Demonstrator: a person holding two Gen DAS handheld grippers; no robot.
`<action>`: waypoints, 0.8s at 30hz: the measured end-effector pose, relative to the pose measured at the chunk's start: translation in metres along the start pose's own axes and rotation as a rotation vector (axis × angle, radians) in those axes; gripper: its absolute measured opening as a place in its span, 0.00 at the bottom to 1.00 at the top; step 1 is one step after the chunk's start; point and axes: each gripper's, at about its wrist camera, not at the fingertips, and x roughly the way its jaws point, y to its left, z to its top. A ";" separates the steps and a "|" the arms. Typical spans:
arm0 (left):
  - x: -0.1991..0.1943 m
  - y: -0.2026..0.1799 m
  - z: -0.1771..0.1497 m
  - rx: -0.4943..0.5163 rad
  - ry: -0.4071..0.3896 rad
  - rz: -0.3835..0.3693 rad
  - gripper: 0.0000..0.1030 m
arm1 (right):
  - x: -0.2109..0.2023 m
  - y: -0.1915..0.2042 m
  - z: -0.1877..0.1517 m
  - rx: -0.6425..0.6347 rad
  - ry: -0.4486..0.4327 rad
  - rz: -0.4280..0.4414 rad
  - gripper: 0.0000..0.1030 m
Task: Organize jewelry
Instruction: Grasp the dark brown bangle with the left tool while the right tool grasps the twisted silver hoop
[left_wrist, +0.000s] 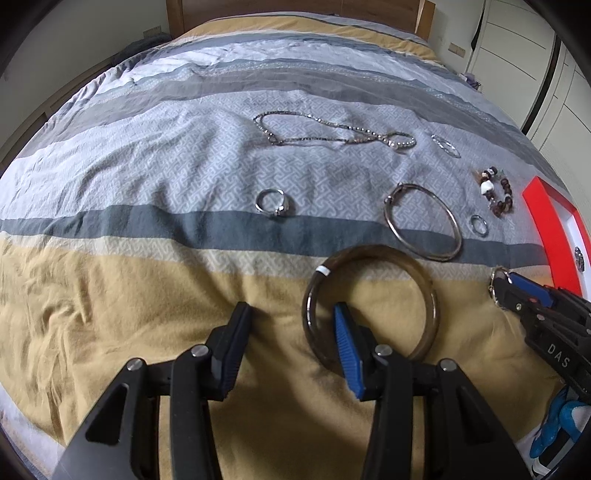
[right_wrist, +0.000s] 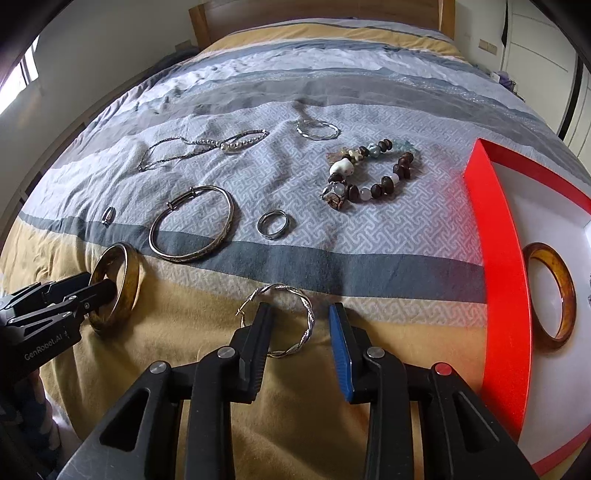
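bed (right_wrist: 369, 266), striped cover: left gripper (left_wrist: 291, 317) at lower centre of its view, jaws open astride the rim of a brown bangle (left_wrist: 424, 280), not pressing it. right gripper (right_wrist: 299, 317) at lower centre, jaws open around one side of a twisted silver hoop (right_wrist: 308, 321). red tray (right_wrist: 506, 295) at right edge, holding an amber bangle (right_wrist: 569, 295). silver bangle (right_wrist: 229, 221), ring (right_wrist: 274, 223) and beaded bracelet (right_wrist: 369, 173) lie mid-frame.

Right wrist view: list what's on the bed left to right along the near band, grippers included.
left gripper → amber bangle → twisted silver hoop → right gripper → red tray → second amber bangle inside it.
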 end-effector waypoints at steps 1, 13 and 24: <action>0.000 0.000 0.000 0.002 -0.003 0.002 0.41 | 0.001 -0.001 0.000 0.004 -0.002 0.004 0.27; -0.023 -0.001 -0.001 -0.004 -0.029 0.032 0.08 | -0.018 0.009 0.000 -0.012 -0.046 0.034 0.07; -0.091 0.014 -0.023 -0.022 -0.094 0.067 0.08 | -0.101 0.039 -0.012 -0.059 -0.153 0.070 0.07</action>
